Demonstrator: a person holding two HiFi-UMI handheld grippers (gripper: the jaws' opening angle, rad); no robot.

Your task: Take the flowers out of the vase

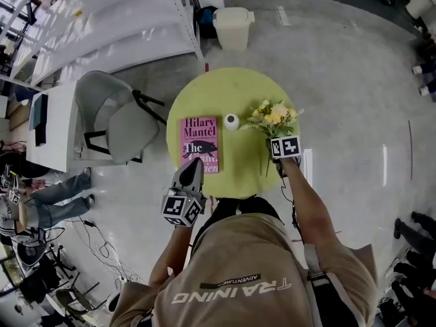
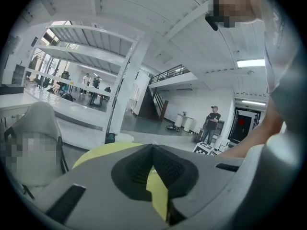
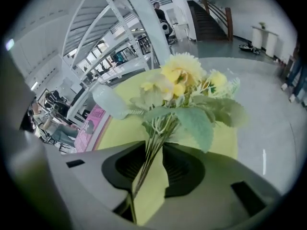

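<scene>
The right gripper [image 3: 154, 148] stood released, jaws apart, with the thin green stems [image 3: 149, 157] of the flowers [image 3: 184, 80] running up between them along one pad and a strip of table showing through the gap. The left gripper [image 2: 153, 150] hung short of the table's near edge, its tips pressed together on nothing.

The yellow and cream bouquet was out of the vase [image 1: 231, 121] and lay over the right side of the round yellow-green table [image 1: 231, 87], blooms toward the far edge. It appeared to rest on the tabletop, though the head view was too steep to be sure. The small white vase stood upright near the middle of the table, just beside the top right corner of a pink book [image 1: 199, 144], which lay flat on the left side.

Around the table stretched a pale polished floor [image 1: 340, 80]. A grey chair [image 1: 112, 118] sat to the left, a white bin [image 1: 234, 26] beyond the far edge, and long white shelving [image 1: 102, 26] ran along the upper left. A staircase [image 3: 208, 18] rose at the back of the hall, where a bystander [image 2: 211, 123] stood.

The right gripper's marker cube [image 1: 285, 146] covered its jaws in the head view, and the book's lower title was cut off by the left gripper.
</scene>
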